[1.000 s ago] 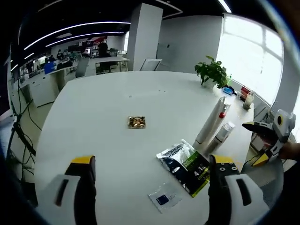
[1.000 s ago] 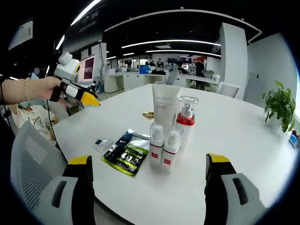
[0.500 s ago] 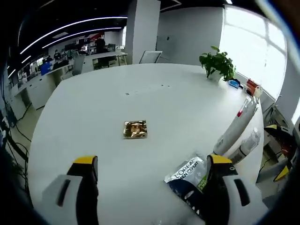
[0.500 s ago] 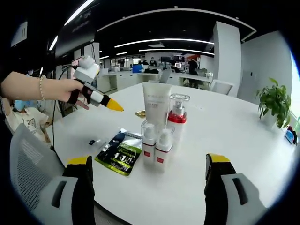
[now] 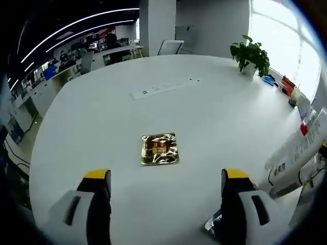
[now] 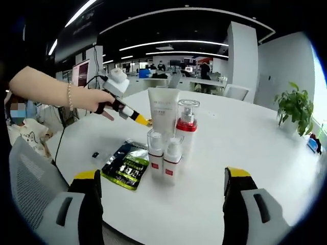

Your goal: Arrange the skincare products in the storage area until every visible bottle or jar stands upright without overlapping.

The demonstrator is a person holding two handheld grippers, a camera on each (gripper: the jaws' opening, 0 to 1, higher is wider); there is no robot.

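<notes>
Four skincare items stand upright in a tight cluster on the round white table (image 6: 245,153): a tall white tube (image 6: 163,109) on its cap, a clear pump bottle (image 6: 186,127) with a red band and a clear cap just beside it, and two small white bottles (image 6: 163,162) with red labels in front, side by side and touching or nearly so. A dark green sachet (image 6: 124,165) lies flat just left of the small bottles, and a small clear packet (image 6: 96,154) with a dark square lies a little further left.

The right gripper (image 6: 159,204) hangs near the table edge in front of the cluster, jaws spread wide with nothing between them. In the right gripper view a hand with a bead bracelet holds the left gripper (image 6: 137,118) out over the table behind the tube; its yellow tip sits beside the tube.

The left gripper view looks down on a gold foil sachet (image 5: 160,149) lying flat on bare table, between and ahead of the wide-apart, empty jaws of that gripper (image 5: 166,194). The white tube (image 5: 294,150) leans in at the right edge there, partly cut off.

A potted plant (image 5: 250,52) stands at the far table edge, with small coloured objects beside it too small to tell. A grey mesh chair (image 6: 30,184) sits at the near left in the right gripper view. Office desks and ceiling light strips lie beyond.
</notes>
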